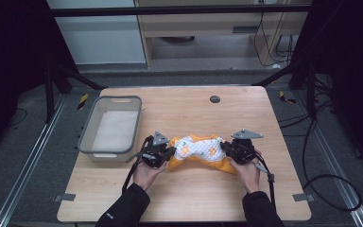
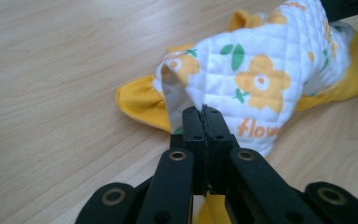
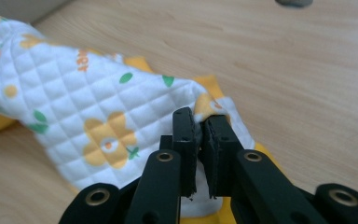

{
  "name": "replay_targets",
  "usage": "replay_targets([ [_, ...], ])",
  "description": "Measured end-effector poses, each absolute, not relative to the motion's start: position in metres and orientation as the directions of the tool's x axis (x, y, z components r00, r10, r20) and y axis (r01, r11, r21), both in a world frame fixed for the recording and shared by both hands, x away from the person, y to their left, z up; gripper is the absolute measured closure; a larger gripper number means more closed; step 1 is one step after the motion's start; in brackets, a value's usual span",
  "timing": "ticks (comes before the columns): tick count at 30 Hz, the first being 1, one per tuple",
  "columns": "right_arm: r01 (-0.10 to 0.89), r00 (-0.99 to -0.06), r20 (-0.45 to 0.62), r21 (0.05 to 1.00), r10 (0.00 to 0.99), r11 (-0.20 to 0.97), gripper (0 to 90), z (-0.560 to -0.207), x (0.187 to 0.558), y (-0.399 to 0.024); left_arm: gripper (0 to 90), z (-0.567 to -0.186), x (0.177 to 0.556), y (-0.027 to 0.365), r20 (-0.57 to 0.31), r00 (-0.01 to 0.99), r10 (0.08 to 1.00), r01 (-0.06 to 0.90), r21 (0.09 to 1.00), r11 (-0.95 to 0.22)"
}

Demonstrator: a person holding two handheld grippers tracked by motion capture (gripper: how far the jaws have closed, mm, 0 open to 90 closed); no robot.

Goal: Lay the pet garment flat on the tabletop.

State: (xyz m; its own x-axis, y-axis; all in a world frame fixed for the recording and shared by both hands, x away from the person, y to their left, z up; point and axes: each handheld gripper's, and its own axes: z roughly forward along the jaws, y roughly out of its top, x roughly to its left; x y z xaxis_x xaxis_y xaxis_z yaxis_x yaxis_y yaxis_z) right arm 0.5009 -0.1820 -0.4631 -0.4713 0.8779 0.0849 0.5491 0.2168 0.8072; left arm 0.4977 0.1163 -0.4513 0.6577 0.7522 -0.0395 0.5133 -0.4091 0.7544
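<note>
While the quilted floral garment (image 1: 198,152) stretches left-right at lower centre, left gripper (image 1: 163,155) and right gripper (image 1: 229,151) each pinch one end.

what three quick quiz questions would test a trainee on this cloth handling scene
1. True or false: the left gripper is shut on the quilted floral cloth.
2. On which side of the cloth does the grey basket sit in the high view?
3. The right gripper pinches the cloth at: A) its middle B) an end C) nowhere

Key: 1 true; 2 left; 3 B
</note>
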Motion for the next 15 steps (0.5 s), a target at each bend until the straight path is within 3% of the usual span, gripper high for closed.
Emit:
replay_targets([
  [4,0.568,-0.452,0.054,0.787,0.890,0.240,80.4,-0.484,0.507,-0.176,88.8,-0.461,0.502,0.112,-0.039,0.656,0.753,0.527,0.738,-0.421],
  [7,0.560,-0.449,0.057,0.796,0.892,0.231,74.3,-0.480,0.505,-0.178,85.6,-0.457,0.498,0.114,-0.041,0.653,0.756,0.522,0.748,-0.410],
  [12,0.498,-0.468,0.066,0.844,0.881,0.201,66.7,-0.455,0.488,-0.192,59.5,-0.444,0.485,0.128,-0.056,0.646,0.761,0.507,0.777,-0.373],
  [15,0.465,-0.478,0.071,0.866,0.875,0.184,62.7,-0.443,0.474,-0.202,51.1,-0.440,0.476,0.136,-0.048,0.652,0.756,0.490,0.788,-0.373],
])
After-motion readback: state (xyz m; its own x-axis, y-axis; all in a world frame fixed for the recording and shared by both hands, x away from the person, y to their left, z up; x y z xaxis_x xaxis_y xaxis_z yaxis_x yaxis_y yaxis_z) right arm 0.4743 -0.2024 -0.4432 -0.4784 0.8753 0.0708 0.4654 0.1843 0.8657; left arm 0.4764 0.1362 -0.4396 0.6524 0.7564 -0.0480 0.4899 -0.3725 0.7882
